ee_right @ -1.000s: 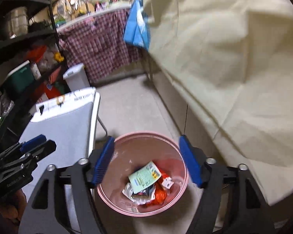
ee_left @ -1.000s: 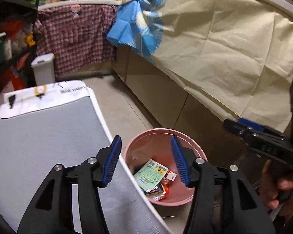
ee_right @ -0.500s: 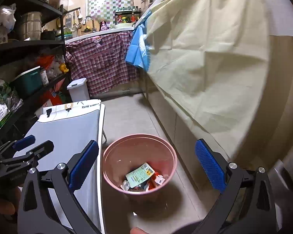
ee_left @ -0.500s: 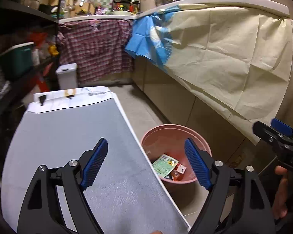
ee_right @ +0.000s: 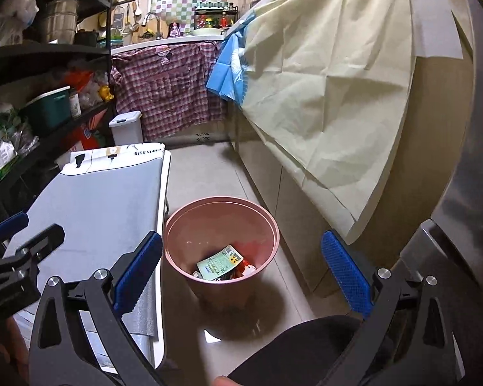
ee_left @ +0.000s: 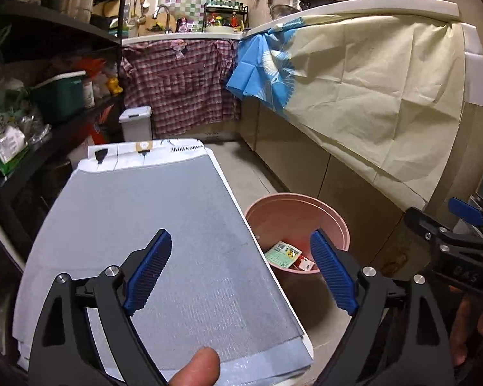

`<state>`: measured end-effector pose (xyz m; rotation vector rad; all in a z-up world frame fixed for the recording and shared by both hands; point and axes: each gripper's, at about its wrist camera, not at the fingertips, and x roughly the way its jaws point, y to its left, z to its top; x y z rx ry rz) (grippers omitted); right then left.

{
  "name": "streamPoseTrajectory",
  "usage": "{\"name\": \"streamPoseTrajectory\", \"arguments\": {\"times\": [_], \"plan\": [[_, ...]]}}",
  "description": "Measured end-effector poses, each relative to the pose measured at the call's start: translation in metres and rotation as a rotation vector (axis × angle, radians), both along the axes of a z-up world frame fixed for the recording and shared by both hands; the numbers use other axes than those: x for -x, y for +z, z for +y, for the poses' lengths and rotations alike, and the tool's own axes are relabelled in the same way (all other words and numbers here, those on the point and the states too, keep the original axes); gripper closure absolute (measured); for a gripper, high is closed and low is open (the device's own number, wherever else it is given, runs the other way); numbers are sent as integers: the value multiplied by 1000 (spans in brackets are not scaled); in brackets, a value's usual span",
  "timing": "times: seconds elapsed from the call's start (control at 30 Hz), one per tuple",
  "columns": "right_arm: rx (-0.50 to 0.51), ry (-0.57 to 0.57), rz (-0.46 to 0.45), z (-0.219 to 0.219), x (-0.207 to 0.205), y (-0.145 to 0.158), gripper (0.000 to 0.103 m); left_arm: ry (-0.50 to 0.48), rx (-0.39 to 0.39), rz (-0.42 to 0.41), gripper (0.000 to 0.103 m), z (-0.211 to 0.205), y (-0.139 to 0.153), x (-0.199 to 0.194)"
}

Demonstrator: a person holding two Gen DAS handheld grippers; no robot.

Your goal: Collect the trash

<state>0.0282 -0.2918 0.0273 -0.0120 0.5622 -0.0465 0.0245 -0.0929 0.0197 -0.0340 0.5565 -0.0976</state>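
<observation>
Both my left gripper (ee_left: 241,270) and right gripper (ee_right: 241,270) are hanging spread, empty; nudging the pink bin (ee_right: 222,225) risks spilling wrappers (ee_right: 220,262).

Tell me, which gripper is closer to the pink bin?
Right, probably. The right gripper hangs above the pink bin; the left gripper hangs over the grey table beside it.

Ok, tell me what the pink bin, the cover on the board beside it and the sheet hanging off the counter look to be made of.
Pink bin: likely moulded plastic, smooth with a faint sheen and a rolled rim.
Board cover: seemingly woven fabric with a metallic grey finish; a fine grid texture shows up close.
Cream sheet: paper or thin nonwoven, matte, holding sharp fold creases; which one I cannot tell.
</observation>
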Motion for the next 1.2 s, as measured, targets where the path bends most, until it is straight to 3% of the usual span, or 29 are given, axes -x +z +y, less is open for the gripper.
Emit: {"name": "streamPoseTrajectory", "arguments": {"times": [0.43,1.2], "plan": [[12,2,6,5,-4,-2,6,4,23,59,17,3,-16,-10],[16,1,6,5,-6,-3,6,-20,16,49,16,3,-15,-7]]}}
